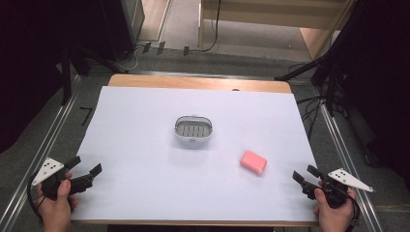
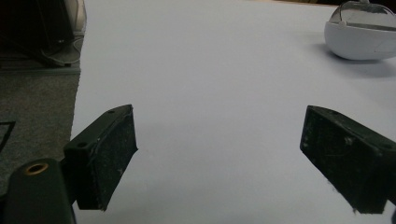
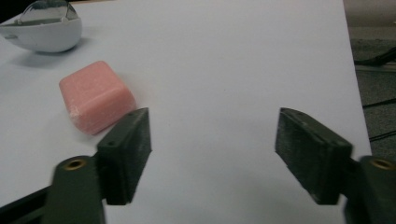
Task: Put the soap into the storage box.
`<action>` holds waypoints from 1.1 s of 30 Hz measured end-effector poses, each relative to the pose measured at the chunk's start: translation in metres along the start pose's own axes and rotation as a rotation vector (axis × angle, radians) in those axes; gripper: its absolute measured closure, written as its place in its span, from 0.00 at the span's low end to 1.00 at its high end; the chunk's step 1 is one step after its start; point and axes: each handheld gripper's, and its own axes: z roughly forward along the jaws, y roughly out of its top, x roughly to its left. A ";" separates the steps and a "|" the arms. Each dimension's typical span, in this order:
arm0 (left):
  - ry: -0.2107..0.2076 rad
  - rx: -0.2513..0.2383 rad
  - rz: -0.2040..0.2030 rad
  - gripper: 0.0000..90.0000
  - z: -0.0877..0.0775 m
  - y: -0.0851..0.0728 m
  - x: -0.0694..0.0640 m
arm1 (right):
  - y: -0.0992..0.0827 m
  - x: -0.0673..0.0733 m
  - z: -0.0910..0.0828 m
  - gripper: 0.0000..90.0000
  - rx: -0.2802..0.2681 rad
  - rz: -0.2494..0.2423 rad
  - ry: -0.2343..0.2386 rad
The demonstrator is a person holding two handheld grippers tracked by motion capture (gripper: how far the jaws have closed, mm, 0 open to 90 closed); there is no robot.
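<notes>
Room: grey carpet floor (image 1: 43, 130) around the counter, metal rails at both sides, dark stands and cables behind, a pale wooden unit at the far end.
Counter: a wooden top with a white sheet (image 1: 145, 145) covering nearly all of it; a strip of bare wood shows along the far edge.
Soap dish: a white oval dish (image 1: 193, 130) with a slotted grey insert stands near the middle of the counter, a little toward the far edge; the left gripper view shows it (image 2: 359, 39) far off at upper right.
Pink block: a pink bar (image 1: 254, 162), soap-like, lies flat toward the near right corner, apart from the dish; in the right gripper view it (image 3: 95, 95) sits just ahead of the one jaw.
Left claw: the left claw (image 1: 87, 171), held in a hand (image 1: 58, 205) at the near left corner, jaws spread wide, gripping nothing.
Right claw: the right claw (image 1: 304, 174), held in a hand (image 1: 333, 212) at the near right corner, jaws wide apart and empty, near the pink bar but not touching it.
</notes>
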 end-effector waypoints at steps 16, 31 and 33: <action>0.012 0.023 0.015 0.12 0.002 0.001 -0.002 | 0.043 0.041 0.029 0.39 0.373 -0.273 0.071; 0.016 0.019 0.022 0.12 0.002 0.000 -0.003 | 0.064 0.066 0.065 0.26 0.624 -0.456 0.111; 0.016 0.019 0.022 0.12 0.002 0.000 -0.003 | 0.066 0.069 0.068 0.25 0.643 -0.472 0.122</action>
